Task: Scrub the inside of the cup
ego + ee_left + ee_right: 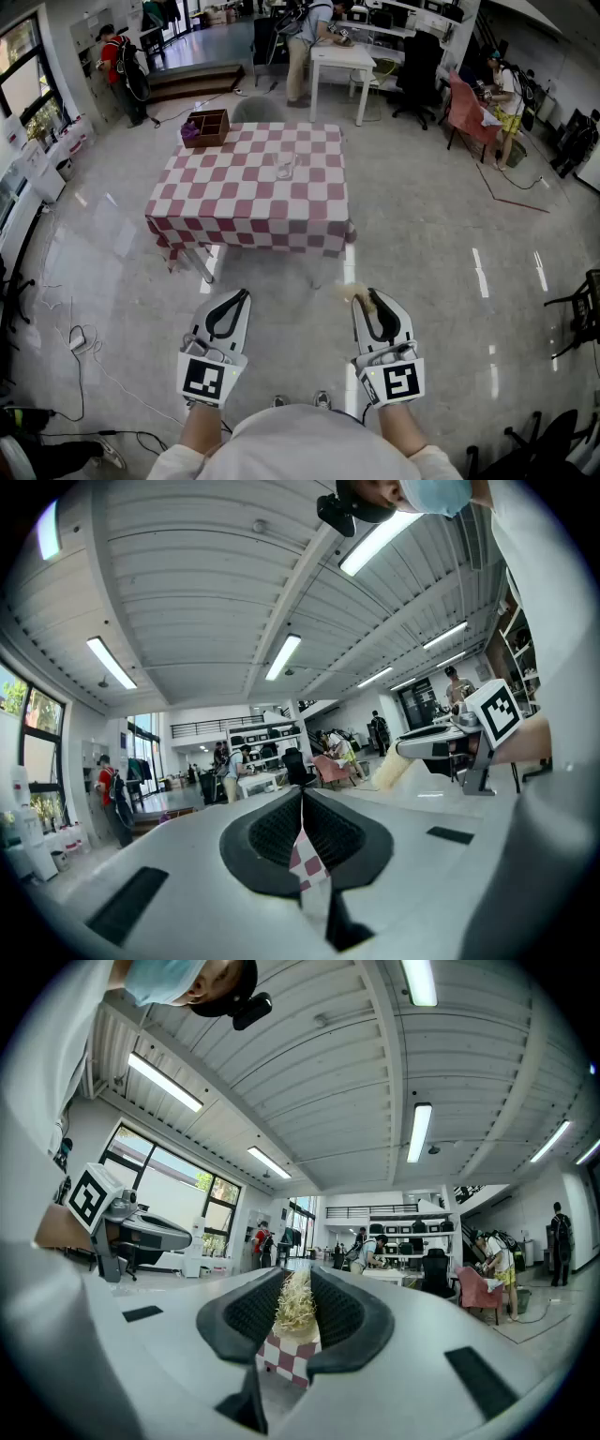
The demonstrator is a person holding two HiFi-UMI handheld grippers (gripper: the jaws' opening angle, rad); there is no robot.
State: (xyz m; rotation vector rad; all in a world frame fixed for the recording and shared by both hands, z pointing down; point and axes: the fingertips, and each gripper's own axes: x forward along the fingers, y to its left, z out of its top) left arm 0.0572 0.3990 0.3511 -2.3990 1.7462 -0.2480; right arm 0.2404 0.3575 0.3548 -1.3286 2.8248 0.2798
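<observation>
I have both grippers low in the head view, side by side over the pale shiny floor (441,272), short of the table (216,202). The left gripper (240,298) sits at lower centre-left. In its own view its two dark pads are pressed together with nothing caught between them; only a sliver of red-and-white checks shows through the seam. The right gripper (367,298) sits at lower centre-right and pinches a brush (351,292). In the right gripper view the pale, straw-like bristles stand upright between the ribbed pads, which are closed against them. In the head view the bristle tuft pokes out toward the left of the jaw tips.

The cup (285,166) is a clear glass standing upright on the checkered cloth, near the middle of the tabletop, in the upper centre of the frame. It is well apart from both grippers and neither touches it. A wooden box (208,127) with compartments sits at the table's far left corner, with something purple in it.

Beyond, at the top of the frame, a person (300,42) leans over a white table (339,58), and someone in red (120,66) stands at the upper left.
</observation>
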